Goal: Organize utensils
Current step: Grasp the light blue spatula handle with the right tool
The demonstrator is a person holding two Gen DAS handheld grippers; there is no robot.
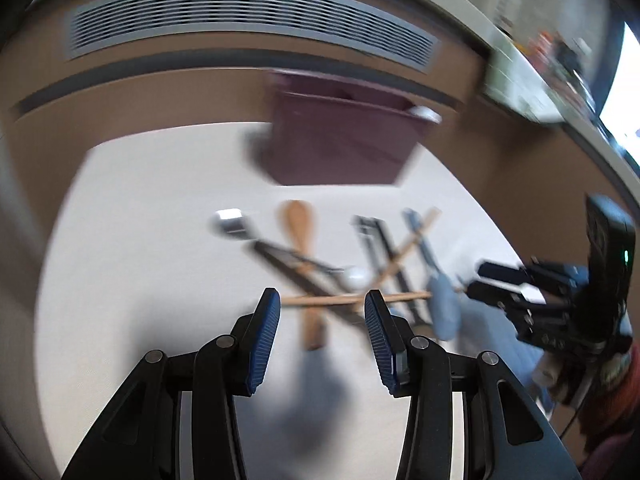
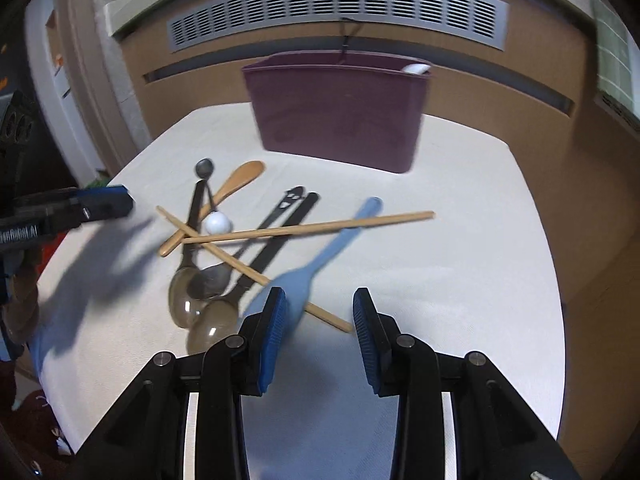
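While the utensils lie heaped in the middle of the white table (image 2: 460, 288), the cloth-like surface on every side of the heap is bare out to its rounded edges, with the widest stretch to the right of the pile. Behind the pile, at the table's far edge, stands a purple bin (image 2: 338, 110) — plain plastic, straight-walled, with something white showing at its right rim.

The right gripper (image 2: 319, 322) hangs just in front of the pile with its jaws apart and nothing between them; its left ribbed blue pad overlaps the broad end of the blue spatula (image 2: 320, 256) in this view, though contact cannot be told. The left gripper (image 1: 322, 316) is likewise open and empty, over the pile's other side.

In the pile, two pale wooden chopsticks (image 2: 312, 226) cross over the rest — one long and nearly level, one slanting down toward the right gripper. Under them lie a wooden spoon (image 2: 236, 182), dark-handled smoky translucent spoons (image 2: 184, 300), a flat black utensil (image 2: 286, 222) and a small white ball-shaped piece (image 2: 218, 223).
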